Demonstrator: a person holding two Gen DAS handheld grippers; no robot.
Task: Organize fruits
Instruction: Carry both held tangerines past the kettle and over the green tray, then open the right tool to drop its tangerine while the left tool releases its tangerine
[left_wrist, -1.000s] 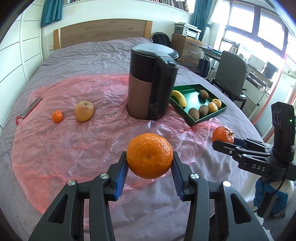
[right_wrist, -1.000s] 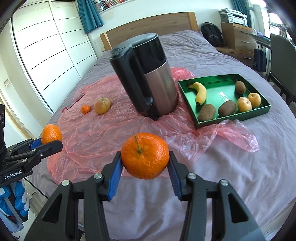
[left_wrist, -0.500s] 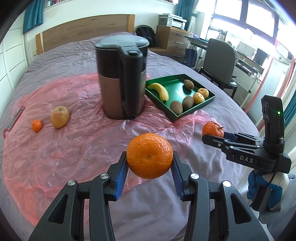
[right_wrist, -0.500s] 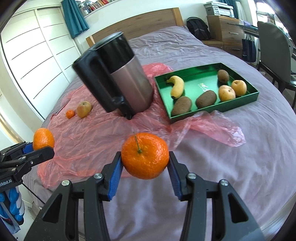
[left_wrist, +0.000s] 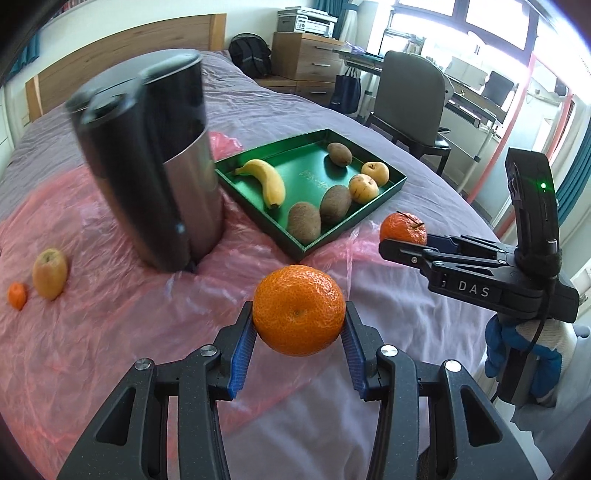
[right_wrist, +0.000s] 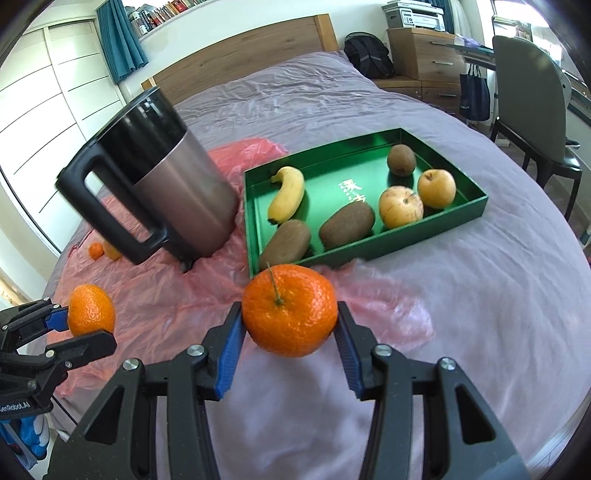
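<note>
Oranges clamped, one in left gripper (left_wrist: 299, 328), one in right gripper (right_wrist: 290, 328), both above bed near green tray (right_wrist: 369, 254). Carry step; next: lower into tray's free space, release.

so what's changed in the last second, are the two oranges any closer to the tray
Yes. Both grippers have carried their oranges toward the green tray, which now looms larger and nearer in both views. The left gripper stays clamped on its orange, the right gripper on its stemmed orange; nothing was let go. The kettle, the fruit in the tray, and the apple and small orange on the pink sheet have not moved.
</note>
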